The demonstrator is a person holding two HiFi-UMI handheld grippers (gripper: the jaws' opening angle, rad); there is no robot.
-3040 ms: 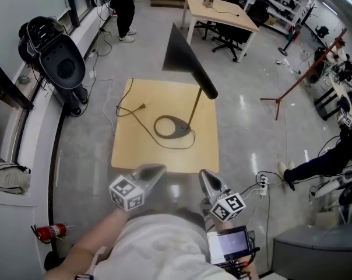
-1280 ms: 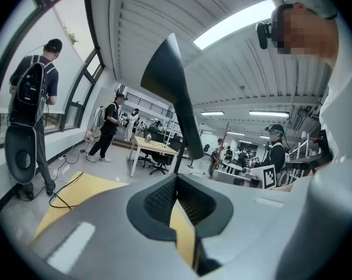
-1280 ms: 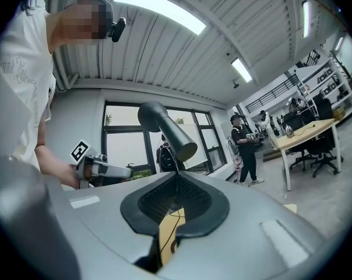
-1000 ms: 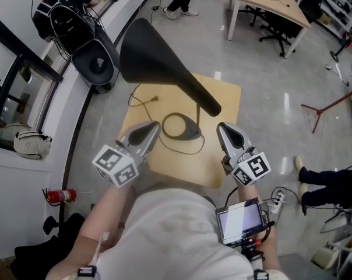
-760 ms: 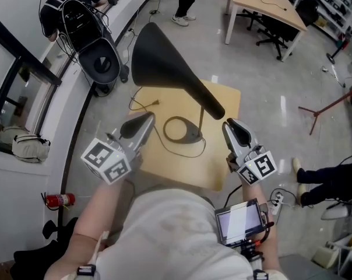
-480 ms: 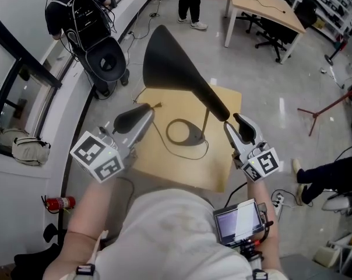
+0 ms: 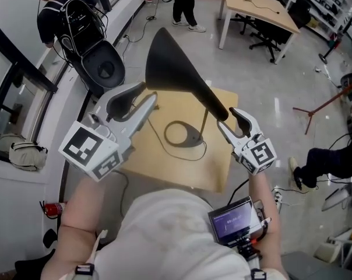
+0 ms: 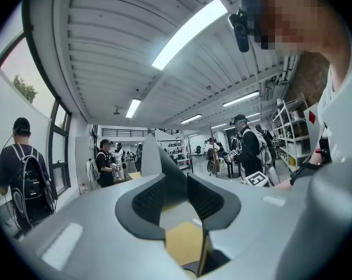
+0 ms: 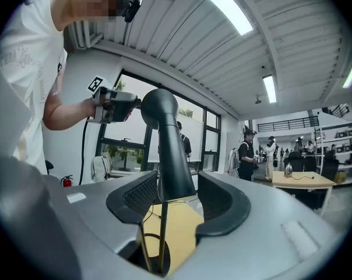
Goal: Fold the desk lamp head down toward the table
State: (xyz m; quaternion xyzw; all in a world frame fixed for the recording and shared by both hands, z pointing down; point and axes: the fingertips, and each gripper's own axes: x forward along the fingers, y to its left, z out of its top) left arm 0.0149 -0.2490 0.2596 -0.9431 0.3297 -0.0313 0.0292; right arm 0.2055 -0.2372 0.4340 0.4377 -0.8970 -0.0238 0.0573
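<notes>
The black desk lamp stands on a small wooden table [image 7: 164, 171]; its cone head [image 7: 170, 69] is raised and tapers to a narrow neck [image 7: 218, 109] over a brass stem [image 7: 204, 128] and round base [image 7: 182, 136]. My left gripper [image 7: 142, 100] is open beside the cone's wide lower rim, and its jaws have just been opening. In the left gripper view the cone [image 8: 155, 162] shows in the gap beyond them. My right gripper [image 7: 233, 123] is open at the neck, its jaws also just opening. There the neck [image 9: 171, 156] stands between the pads, which do not press on it.
The lamp's cord [image 7: 142, 112] trails over the table's left side. A black shell chair [image 7: 103, 69] and a person with a backpack [image 7: 65, 16] are at the left. Another desk [image 7: 257, 10], office chairs and a red stand [image 7: 321, 101] lie beyond. A small screen [image 7: 234, 220] hangs at my waist.
Both grippers went from shut to open. The left one rose a good way toward the cone's rim; the right one moved slightly up to the neck. The lamp head keeps its tilt.
</notes>
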